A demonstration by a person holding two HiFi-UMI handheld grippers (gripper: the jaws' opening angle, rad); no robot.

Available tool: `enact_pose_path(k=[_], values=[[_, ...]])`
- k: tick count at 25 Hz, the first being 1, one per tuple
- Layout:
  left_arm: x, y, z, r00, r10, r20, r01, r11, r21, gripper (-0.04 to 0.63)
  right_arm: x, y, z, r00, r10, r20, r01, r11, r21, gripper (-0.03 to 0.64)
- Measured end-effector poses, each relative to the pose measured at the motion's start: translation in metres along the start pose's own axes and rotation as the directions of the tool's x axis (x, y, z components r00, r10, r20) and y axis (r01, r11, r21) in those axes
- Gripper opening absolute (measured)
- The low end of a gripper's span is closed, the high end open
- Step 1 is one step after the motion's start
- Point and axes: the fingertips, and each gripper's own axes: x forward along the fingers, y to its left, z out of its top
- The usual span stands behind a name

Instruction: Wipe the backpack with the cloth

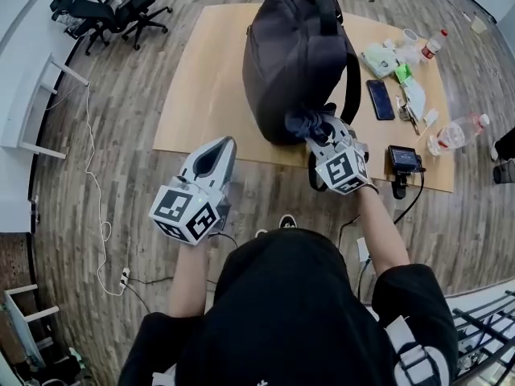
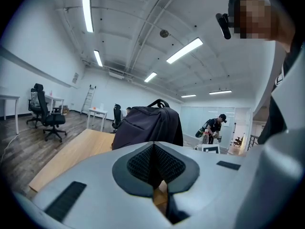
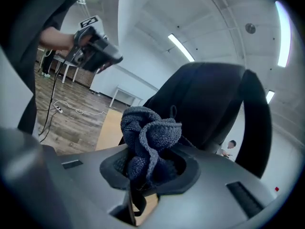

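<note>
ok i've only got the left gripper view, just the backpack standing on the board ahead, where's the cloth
Observer: Bunched up in the right gripper, which is shut on the cloth.
Operator: is it at the bag
Observer: The head view puts it at the backpack's near bottom end; I can't confirm contact.
Operator: anything beside the bag
Observer: A phone lies on the board to its right, apart from it.

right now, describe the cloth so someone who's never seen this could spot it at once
Find the light wooden table with the dark backpack standing on it. At the backpack's near bottom edge, the right hand-held gripper clamps the cloth: a bunched blue-grey wad, nubbly where the backpack is smooth.
</note>
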Motion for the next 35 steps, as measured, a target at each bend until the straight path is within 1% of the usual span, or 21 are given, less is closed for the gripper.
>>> enact_pose_path(k=[1,3,5,6,8,9,10,12,16,18,20,22,24,26,28,30,32,33,35], values=[[-0.003,0.003,0.000,1.000,0.006,-0.003,-0.006,1.000,0.001,0.017,0.003,0.007,-0.009,1.000,-0.007,0.025,0.006,1.000,0.010,0.098],[-0.009,0.007,0.000,1.000,0.018,-0.007,-0.018,1.000,0.002,0.017,0.004,0.011,-0.012,0.996,-0.029,0.085,0.026,0.999,0.043,0.098],[-0.014,0.012,0.001,1.000,0.031,-0.006,-0.031,1.000,0.004,0.017,0.005,0.019,-0.019,0.996,-0.010,0.094,0.006,0.999,0.040,0.098],[-0.016,0.013,0.000,0.999,0.037,-0.004,-0.037,0.999,0.005,0.017,0.006,0.027,-0.030,0.997,0.018,0.068,-0.020,0.999,0.025,0.098],[-0.016,0.012,-0.002,0.999,0.044,-0.003,-0.044,0.999,0.005,0.017,0.011,0.048,-0.067,0.997,0.074,-0.016,-0.074,0.997,0.014,0.098],[-0.017,0.012,-0.003,0.999,0.046,-0.004,-0.046,0.999,0.005,0.017,0.014,0.056,-0.081,0.996,0.080,-0.046,-0.079,0.997,0.024,0.098],[-0.018,0.013,-0.003,0.999,0.048,-0.005,-0.048,0.999,0.006,0.017,0.017,0.060,-0.088,0.996,0.066,-0.060,-0.064,0.997,0.039,0.098],[-0.023,0.019,-0.002,0.999,0.051,-0.007,-0.051,0.999,0.003,0.017,0.021,0.061,-0.087,0.997,0.018,-0.069,-0.014,0.998,0.063,0.098],[-0.025,0.023,-0.004,0.999,0.048,-0.007,-0.048,0.999,-0.011,0.017,0.024,0.069,-0.092,0.994,-0.036,-0.103,0.044,0.996,0.075,0.098],[-0.022,0.021,-0.004,0.999,0.041,-0.005,-0.041,0.999,-0.010,0.017,0.026,0.074,-0.099,0.992,-0.031,-0.125,0.041,0.996,0.078,0.098],[-0.023,0.018,-0.005,0.999,0.036,-0.007,-0.037,0.999,-0.009,0.017,0.027,0.088,-0.114,0.984,-0.009,-0.177,0.021,0.998,0.066,0.098],[-0.026,0.018,-0.003,0.999,0.041,-0.004,-0.041,0.999,-0.005,0.017,0.029,0.094,-0.121,0.976,-0.024,-0.218,0.040,0.997,0.070,0.098],[-0.029,0.020,-0.001,0.999,0.052,0.008,-0.052,0.999,-0.010,0.017,0.032,0.093,-0.121,0.967,-0.066,-0.246,0.084,0.994,0.063,0.098],[-0.033,0.023,-0.002,0.998,0.065,0.015,-0.064,0.998,-0.022,0.017,0.032,0.097,-0.122,0.956,-0.099,-0.276,0.111,0.993,0.030,0.098],[-0.037,0.026,-0.002,0.997,0.071,0.021,-0.071,0.997,-0.033,0.017,0.033,0.100,-0.123,0.949,-0.106,-0.296,0.115,0.993,0.013,0.098],[-0.039,0.026,-0.001,0.997,0.073,0.029,-0.072,0.997,-0.040,0.017,0.032,0.101,-0.120,0.947,-0.101,-0.304,0.100,0.995,-0.020,0.098],[-0.043,0.026,0.001,0.996,0.076,0.036,-0.074,0.996,-0.041,0.017,0.026,0.091,-0.102,0.951,-0.132,-0.281,0.114,0.990,-0.078,0.098],[-0.044,0.026,0.002,0.996,0.077,0.040,-0.075,0.996,-0.041,0.017,0.022,0.081,-0.087,0.954,-0.167,-0.250,0.143,0.984,-0.110,0.098],[-0.045,0.026,0.006,0.996,0.075,0.048,-0.073,0.997,-0.040,0.017,0.013,0.049,-0.049,0.952,-0.259,-0.163,0.233,0.959,-0.164,0.098]])
